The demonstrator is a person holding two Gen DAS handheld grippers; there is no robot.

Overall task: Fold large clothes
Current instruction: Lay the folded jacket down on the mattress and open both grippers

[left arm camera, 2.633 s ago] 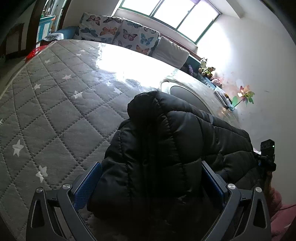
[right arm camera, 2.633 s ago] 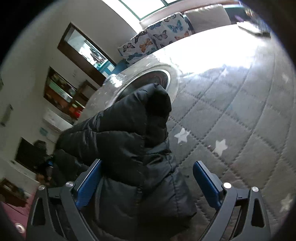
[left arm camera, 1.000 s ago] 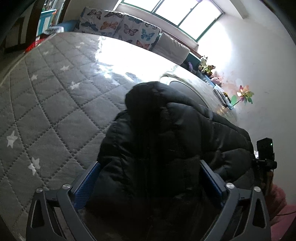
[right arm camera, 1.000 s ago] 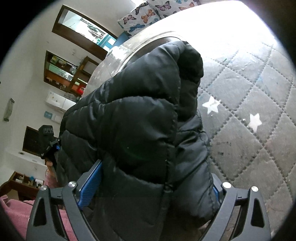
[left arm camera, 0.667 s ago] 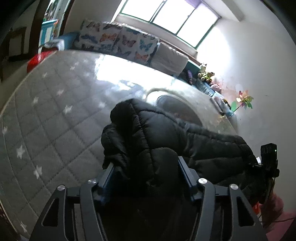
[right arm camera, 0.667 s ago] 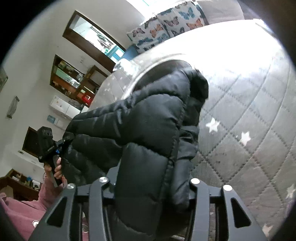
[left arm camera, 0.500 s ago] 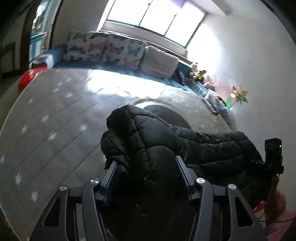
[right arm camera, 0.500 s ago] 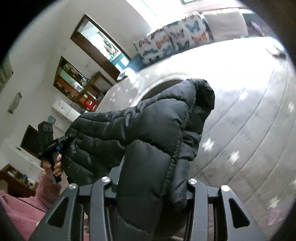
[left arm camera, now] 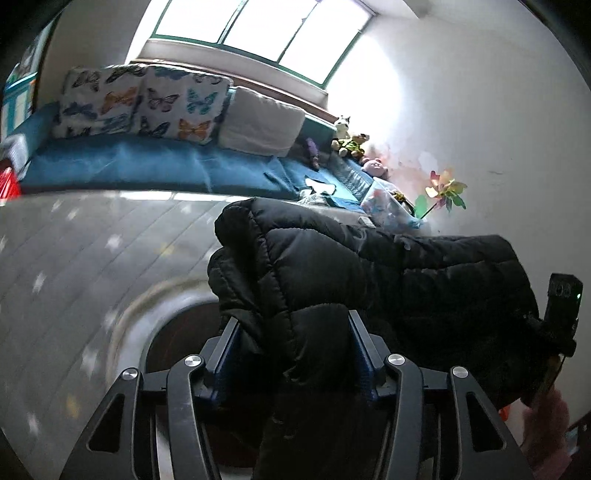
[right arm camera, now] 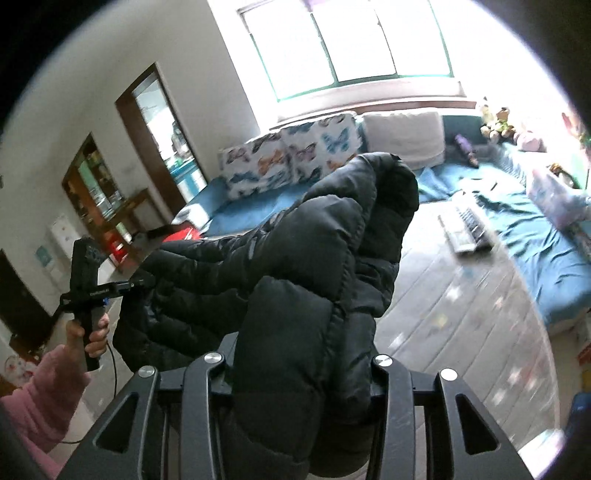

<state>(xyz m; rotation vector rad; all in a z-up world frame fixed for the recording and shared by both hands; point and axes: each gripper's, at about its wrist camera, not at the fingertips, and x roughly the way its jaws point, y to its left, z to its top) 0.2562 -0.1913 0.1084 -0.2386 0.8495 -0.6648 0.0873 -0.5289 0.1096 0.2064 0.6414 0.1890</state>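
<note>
You had both the left gripper (left arm camera: 295,354) and right gripper (right arm camera: 303,369) clamped on the black quilted puffer jacket (left arm camera: 369,266) bunched between the fingers, lifted, no fold finished.

Grey quilted mattress (left arm camera: 74,258) with little white stars, a blue cushioned bench (left arm camera: 147,166) along the window (left arm camera: 258,29), two butterfly pillows (left arm camera: 140,107) plus a plain white one (left arm camera: 262,125), stuffed toys (left arm camera: 347,140) in the corner, colourful pinwheel (left arm camera: 443,192) by the wall.

Two close wrist views along fingers (left arm camera: 360,350), jacket (right arm camera: 314,266) and window (left arm camera: 258,26) shared.
</note>
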